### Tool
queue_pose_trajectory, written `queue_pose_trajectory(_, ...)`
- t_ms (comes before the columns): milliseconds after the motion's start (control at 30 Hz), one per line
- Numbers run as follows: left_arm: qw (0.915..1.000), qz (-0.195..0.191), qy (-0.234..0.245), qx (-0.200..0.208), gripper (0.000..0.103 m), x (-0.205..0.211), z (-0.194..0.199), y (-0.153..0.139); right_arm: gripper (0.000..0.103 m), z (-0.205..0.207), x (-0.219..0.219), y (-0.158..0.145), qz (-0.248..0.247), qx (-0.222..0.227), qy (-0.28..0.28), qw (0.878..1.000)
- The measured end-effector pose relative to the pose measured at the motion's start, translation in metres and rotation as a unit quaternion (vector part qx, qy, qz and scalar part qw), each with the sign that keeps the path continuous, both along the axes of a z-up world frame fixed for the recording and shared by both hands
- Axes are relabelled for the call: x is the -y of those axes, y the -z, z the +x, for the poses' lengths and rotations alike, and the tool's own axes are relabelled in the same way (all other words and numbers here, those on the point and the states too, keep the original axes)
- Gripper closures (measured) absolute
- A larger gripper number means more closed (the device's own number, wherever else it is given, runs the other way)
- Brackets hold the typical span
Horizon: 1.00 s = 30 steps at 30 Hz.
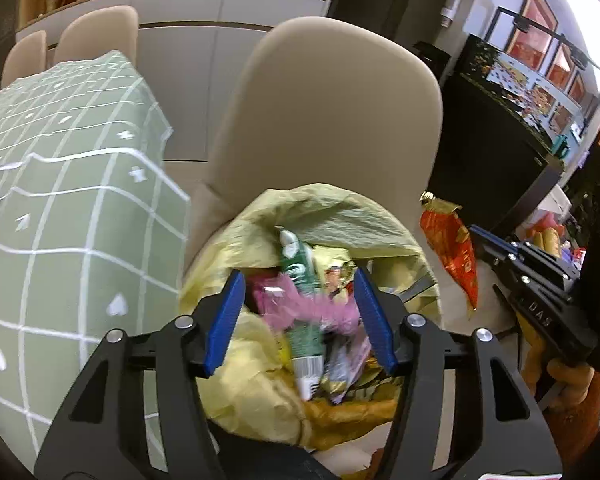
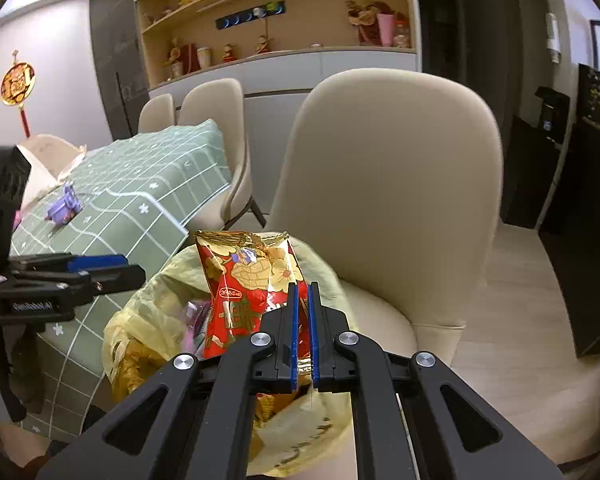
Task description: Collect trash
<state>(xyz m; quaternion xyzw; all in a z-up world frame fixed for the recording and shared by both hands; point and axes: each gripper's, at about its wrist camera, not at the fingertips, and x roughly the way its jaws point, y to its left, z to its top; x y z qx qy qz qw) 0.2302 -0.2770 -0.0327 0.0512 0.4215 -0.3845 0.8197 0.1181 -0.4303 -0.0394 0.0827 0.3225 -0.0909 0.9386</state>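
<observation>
- We see the left gripper (image 1: 300, 312) above the mouth of a yellow trash bag (image 1: 260, 392), jaws standing apart; the blue pads press on nothing.
- Between and below those open jaws lies loose trash inside the bag: a green-and-white wrapper (image 1: 306, 304), a crumpled pink wrapper (image 1: 296, 304) across it, and some gold foil (image 1: 336, 268) behind. All of this is blurred, so we cannot tell whether any piece is touching a pad.
- The right gripper (image 2: 302, 332) is closed tight on the lower edge of a red-and-gold snack bag (image 2: 246, 284); the bag stands upright above the yellow trash bag's (image 2: 148, 320) opening.
- In the left wrist view the same snack bag (image 1: 452, 248) hangs to the right of the trash bag, with the right gripper's black body (image 1: 540, 292) beside it and part of a hand (image 1: 560, 376) on its handle.
- The trash bag sits on the seat of a beige chair (image 2: 392, 168), just beside a table under a green checked cloth (image 2: 140, 208).
- A small purple item (image 2: 64, 206) rests on the cloth, well apart from both grippers.
</observation>
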Motion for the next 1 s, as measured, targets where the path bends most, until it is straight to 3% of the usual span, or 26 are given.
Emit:
queue_pose_trajectory(167, 0.9996, -0.011, -0.023, 0.015, 0.041, -0.033, -0.016, -0.013, 0.096, 0.025, -0.028, 0.017, -0.025, -0.018, -0.020, 0.999)
queue_pose_trajectory(267, 0.9989, -0.010, -0.035, 0.028, 0.035, -0.055, -0.031, -0.019, 0.096, 0.049, -0.044, 0.041, -0.064, -0.064, -0.032, 0.995)
queue_pose_trajectory(400, 0.9977, -0.004, -0.055, 0.040, 0.028, -0.088, -0.051, -0.020, 0.096, 0.067, -0.051, 0.072, -0.073, -0.126, -0.035, 0.989)
queue_pose_trajectory(500, 0.9964, -0.008, -0.077, 0.036, 0.019, -0.118, -0.067, -0.015, 0.096, 0.068, -0.052, 0.081, -0.068, -0.142, -0.032, 0.987)
queue_pose_trajectory(600, 0.9941, -0.010, -0.102, 0.035, 0.010, -0.144, -0.081, -0.010, 0.096, 0.059, -0.049, 0.075, -0.051, -0.122, -0.025, 0.991)
queue_pose_trajectory(733, 0.9889, -0.007, -0.138, 0.055, 0.010, -0.172, -0.103, -0.009, 0.094, 0.039, -0.045, 0.059, -0.012, -0.085, -0.007, 0.996)
queue_pose_trajectory(800, 0.9860, -0.012, -0.153, 0.065, 0.010, -0.184, -0.114, -0.012, 0.078, 0.025, -0.049, 0.049, -0.012, -0.064, 0.007, 0.998)
queue_pose_trajectory(833, 0.9841, -0.014, -0.162, 0.072, 0.010, -0.190, -0.120, -0.014, 0.060, 0.019, -0.051, 0.045, -0.011, -0.053, 0.009, 0.998)
queue_pose_trajectory(867, 0.9824, -0.015, -0.169, 0.078, 0.010, -0.196, -0.126, -0.016, 0.053, 0.008, -0.056, 0.038, -0.005, -0.035, 0.008, 0.999)
queue_pose_trajectory(1000, 0.9741, -0.008, -0.194, 0.116, 0.010, -0.213, -0.154, -0.023, 0.053, -0.027, -0.076, 0.011, 0.009, 0.012, 0.005, 1.000)
